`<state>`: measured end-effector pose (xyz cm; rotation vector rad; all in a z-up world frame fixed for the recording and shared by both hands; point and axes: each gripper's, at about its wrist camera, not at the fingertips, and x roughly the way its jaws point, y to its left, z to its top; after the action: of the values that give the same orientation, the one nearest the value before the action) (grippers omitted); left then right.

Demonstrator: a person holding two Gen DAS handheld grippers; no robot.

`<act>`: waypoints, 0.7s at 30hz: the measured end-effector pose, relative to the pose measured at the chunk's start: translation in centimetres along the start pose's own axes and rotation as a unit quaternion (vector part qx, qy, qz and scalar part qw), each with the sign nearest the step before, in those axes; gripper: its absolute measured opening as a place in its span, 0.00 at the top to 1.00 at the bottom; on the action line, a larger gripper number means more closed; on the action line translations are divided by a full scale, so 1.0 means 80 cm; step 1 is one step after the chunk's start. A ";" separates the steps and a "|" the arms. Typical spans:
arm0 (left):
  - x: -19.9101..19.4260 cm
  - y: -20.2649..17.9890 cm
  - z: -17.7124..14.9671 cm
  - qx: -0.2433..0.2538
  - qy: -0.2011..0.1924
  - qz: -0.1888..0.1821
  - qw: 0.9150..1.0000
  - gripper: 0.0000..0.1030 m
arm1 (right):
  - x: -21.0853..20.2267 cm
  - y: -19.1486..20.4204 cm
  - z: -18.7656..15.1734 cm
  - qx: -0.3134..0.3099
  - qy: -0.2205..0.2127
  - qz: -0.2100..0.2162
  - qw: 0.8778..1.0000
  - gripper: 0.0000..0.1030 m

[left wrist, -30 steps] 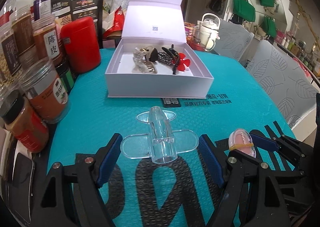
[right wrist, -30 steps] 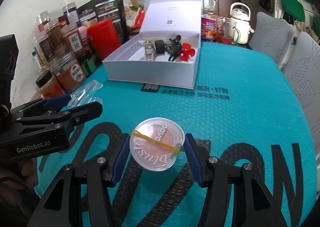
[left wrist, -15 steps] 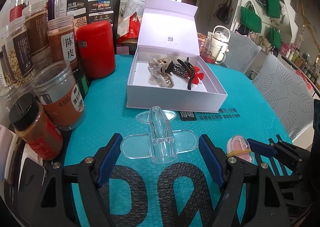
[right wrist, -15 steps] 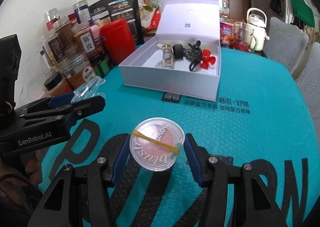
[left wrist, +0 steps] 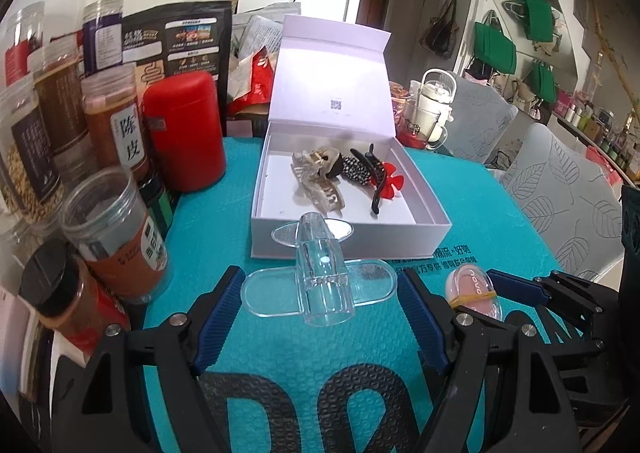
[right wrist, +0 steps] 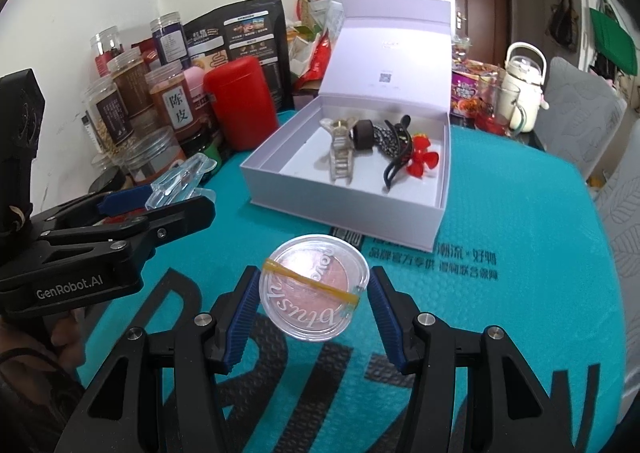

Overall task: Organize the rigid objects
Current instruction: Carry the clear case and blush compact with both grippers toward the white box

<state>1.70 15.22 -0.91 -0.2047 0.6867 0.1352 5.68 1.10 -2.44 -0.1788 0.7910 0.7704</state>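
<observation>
My left gripper [left wrist: 320, 297] is shut on a clear plastic hair clip [left wrist: 322, 277] and holds it above the teal mat, just in front of the open white box [left wrist: 348, 241]. My right gripper [right wrist: 314, 305] is shut on a round pink blush compact [right wrist: 314, 287] with a yellow rubber band across it. The box [right wrist: 344, 209] holds a beige claw clip [left wrist: 320, 185], a black dotted clip [left wrist: 358, 169] and a red flower clip [left wrist: 388, 183]. The compact also shows in the left wrist view [left wrist: 474, 291]. The clear clip shows in the right wrist view [right wrist: 180, 181].
Several spice jars [left wrist: 116, 229] and a red canister [left wrist: 184, 129] stand along the left side of the mat. A glass kettle [left wrist: 434, 113] stands behind the box at the right. Grey leaf-patterned chairs [left wrist: 560, 189] are beyond the table's right edge.
Both grippers have moved forward toward the open box with their objects still held. The box looks nearer and larger in both views.
</observation>
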 end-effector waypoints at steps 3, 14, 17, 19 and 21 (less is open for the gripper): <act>0.000 -0.006 0.014 0.009 -0.008 -0.004 1.000 0.24 | -0.005 -0.001 0.012 -0.005 -0.009 0.001 1.000 0.47; 0.000 -0.025 0.064 0.032 -0.039 -0.009 0.999 0.24 | -0.015 -0.022 0.053 -0.001 -0.037 -0.003 0.999 0.47; 0.004 -0.031 0.072 0.038 -0.041 -0.013 0.998 0.24 | -0.017 -0.026 0.063 -0.007 -0.043 -0.007 0.999 0.47; 0.007 -0.032 0.076 0.037 -0.042 -0.020 0.998 0.24 | -0.018 -0.028 0.068 -0.011 -0.047 -0.008 0.999 0.47; 0.012 -0.033 0.081 0.038 -0.042 -0.023 0.998 0.24 | -0.018 -0.031 0.074 -0.012 -0.050 -0.008 0.999 0.47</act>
<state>6.92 14.19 3.78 -0.1416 0.6019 0.0725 10.11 0.97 2.39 -0.1663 0.6862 0.7681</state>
